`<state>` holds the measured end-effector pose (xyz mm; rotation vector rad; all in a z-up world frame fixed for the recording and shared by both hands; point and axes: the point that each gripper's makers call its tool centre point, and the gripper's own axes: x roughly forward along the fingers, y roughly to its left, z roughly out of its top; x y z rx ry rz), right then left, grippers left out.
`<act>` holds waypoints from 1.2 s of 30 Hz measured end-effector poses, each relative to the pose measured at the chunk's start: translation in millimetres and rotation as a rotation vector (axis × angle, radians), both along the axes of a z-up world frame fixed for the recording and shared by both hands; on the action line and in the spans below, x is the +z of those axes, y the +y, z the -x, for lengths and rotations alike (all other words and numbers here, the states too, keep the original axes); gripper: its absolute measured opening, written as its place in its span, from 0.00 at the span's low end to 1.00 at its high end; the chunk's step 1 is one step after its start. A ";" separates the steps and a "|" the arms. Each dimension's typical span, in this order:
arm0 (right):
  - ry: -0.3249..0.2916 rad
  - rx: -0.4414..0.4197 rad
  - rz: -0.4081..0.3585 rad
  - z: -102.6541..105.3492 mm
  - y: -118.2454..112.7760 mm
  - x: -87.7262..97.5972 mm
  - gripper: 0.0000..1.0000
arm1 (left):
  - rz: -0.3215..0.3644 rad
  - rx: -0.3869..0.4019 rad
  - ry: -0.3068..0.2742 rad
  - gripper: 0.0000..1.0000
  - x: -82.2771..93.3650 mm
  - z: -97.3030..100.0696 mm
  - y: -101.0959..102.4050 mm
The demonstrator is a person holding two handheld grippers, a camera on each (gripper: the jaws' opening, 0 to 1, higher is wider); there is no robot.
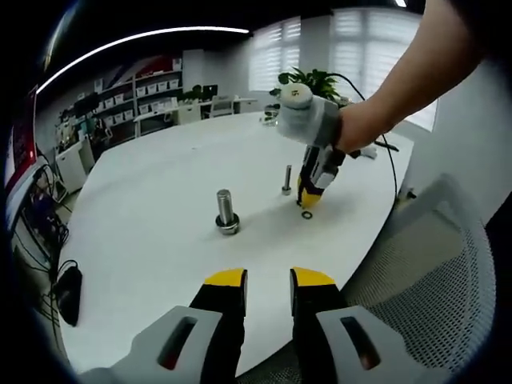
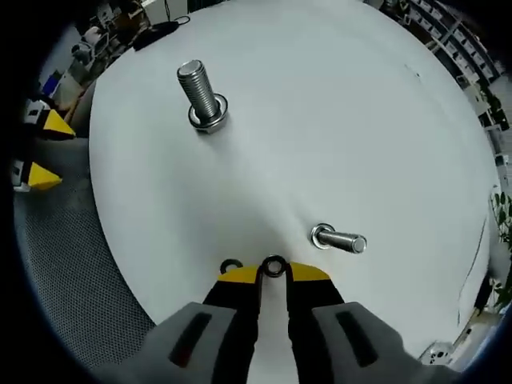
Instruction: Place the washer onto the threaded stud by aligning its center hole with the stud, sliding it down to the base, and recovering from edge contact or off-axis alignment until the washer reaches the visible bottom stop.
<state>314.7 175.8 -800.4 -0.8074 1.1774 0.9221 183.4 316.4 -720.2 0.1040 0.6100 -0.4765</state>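
Washer [image 2: 274, 266] sits right at my right gripper's [image 2: 272, 274] tips, the yellow jaws drawn close with the ring between their ends; I judge it pinched by its edge, though I cannot confirm firm contact. A second small ring [image 2: 230, 265] lies on the white table [image 2: 360, 120] just beside the washer, touching the outer side of one jaw. Near the washer, a slim threaded stud [image 2: 340, 239] stands on the table with a flange at its base; well beyond the washer stands a thicker bolt [image 2: 203, 100], a washer already at its foot. In the left gripper view my left gripper [image 1: 268, 282] hangs well apart from the washer over the table's near edge, jaws parted, holding nothing. Judgement: the washer is thin, light, rigid steel, likely slippery; grip by the outer rim, hole kept clear, since it could pivot or squirt out on stud contact.
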 end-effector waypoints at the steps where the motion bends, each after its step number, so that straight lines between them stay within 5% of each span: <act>1: -0.002 -0.003 -0.005 0.0 0.1 0.2 0.14 | -0.002 -0.001 0.001 0.19 -0.3 0.0 -0.1; 15: 0.018 -0.025 -0.078 -3.1 0.1 1.8 0.13 | -0.028 0.009 0.026 0.19 -6.7 0.1 3.1; 36: -0.013 -0.036 -0.145 -13.2 -3.7 43.1 0.13 | -0.036 0.014 0.035 0.19 -8.3 0.5 3.4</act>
